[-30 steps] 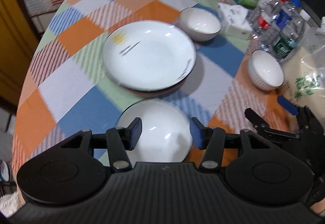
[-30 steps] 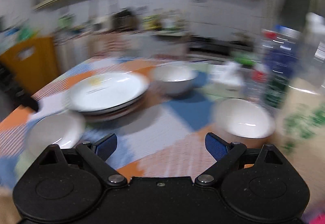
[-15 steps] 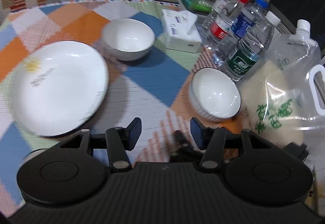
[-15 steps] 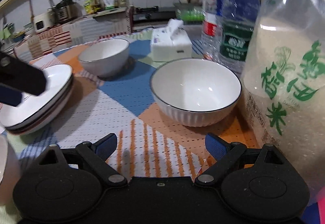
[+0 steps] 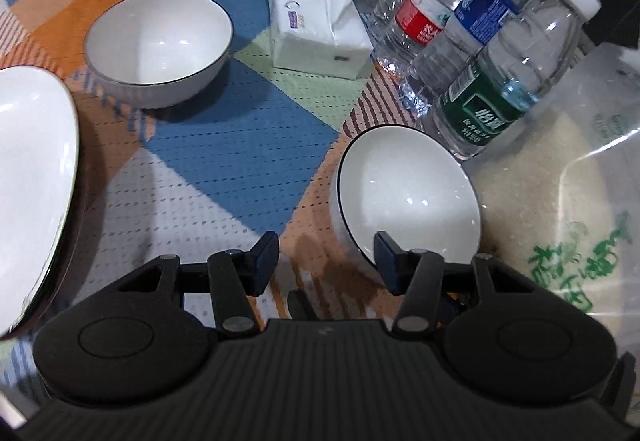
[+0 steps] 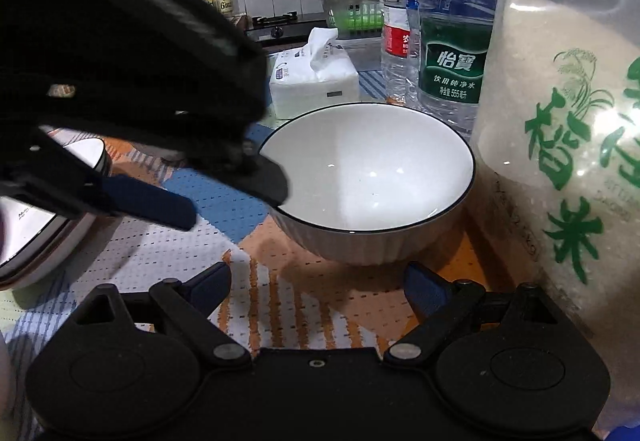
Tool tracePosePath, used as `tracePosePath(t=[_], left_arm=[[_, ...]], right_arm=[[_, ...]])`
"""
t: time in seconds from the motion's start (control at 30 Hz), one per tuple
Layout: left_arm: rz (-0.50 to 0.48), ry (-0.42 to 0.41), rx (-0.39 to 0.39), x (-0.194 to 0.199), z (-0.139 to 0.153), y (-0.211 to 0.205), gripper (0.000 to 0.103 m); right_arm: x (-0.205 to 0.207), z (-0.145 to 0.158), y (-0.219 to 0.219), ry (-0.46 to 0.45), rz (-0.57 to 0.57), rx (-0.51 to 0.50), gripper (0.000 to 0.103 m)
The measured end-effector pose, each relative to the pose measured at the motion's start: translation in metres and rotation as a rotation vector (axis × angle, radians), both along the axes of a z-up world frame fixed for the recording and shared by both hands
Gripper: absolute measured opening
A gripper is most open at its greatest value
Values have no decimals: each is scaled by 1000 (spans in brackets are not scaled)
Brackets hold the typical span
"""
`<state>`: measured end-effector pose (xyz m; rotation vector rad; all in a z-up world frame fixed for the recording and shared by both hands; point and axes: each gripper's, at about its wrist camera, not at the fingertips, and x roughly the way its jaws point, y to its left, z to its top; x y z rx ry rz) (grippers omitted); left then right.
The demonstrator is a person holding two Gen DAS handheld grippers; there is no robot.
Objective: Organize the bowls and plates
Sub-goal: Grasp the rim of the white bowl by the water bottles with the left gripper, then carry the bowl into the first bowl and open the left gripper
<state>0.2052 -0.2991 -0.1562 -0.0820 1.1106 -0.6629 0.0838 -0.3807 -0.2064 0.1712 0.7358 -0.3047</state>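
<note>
A white bowl with a dark rim (image 5: 404, 193) stands on the checked tablecloth beside the rice bag; it also shows in the right wrist view (image 6: 372, 177). My left gripper (image 5: 326, 259) is open, its right finger over the bowl's near rim and its left finger outside the rim. In the right wrist view the left gripper (image 6: 236, 193) straddles the bowl's left rim. My right gripper (image 6: 318, 287) is open and empty just in front of the bowl. A second white bowl (image 5: 158, 41) sits at the back left. A stack of white plates (image 5: 28, 177) lies at the left.
A bag of rice (image 5: 560, 209) stands tight against the bowl's right side. Three water bottles (image 5: 496, 81) stand behind it. A tissue pack (image 5: 316, 25) lies at the back. The plate stack also shows in the right wrist view (image 6: 48, 229).
My left gripper has swung right from the plates to the bowl by the rice bag and straddles its rim. My right gripper has closed in on the same bowl.
</note>
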Motion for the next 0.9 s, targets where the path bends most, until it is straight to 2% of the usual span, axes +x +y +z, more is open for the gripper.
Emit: tracePosePath(t=[0.13,0.2,0.23,0.37,0.67,0.73,0.83,0.9], left_arm=[[-9,-8,16,8,-7,-10,44],[2,33,-22,14,-12,-11,28],[1,57,-38,17,-13,-11,25],[0,85,2,21,-17,-18,7],[13,137,43,24,-6,9,7],[7,142,57,21,1,18,6],[11,173,30,17,16,39,8],[9,172,36,14,28,51,9]], right_arm=[[5,-5,-1,-7,17,-13,96],[7,-5,-1,-9,20,-17,96],[7,-6,-1,-12,20,-16,96],[9,-9,-1,-22,24,-21,96],[7,-7,-3,-17,49,-39,94],[4,-2,6,-17,84,-87,94],[-1,8,26,-29,152,-208,96],[-3,16,30,-44,188,-220,96]])
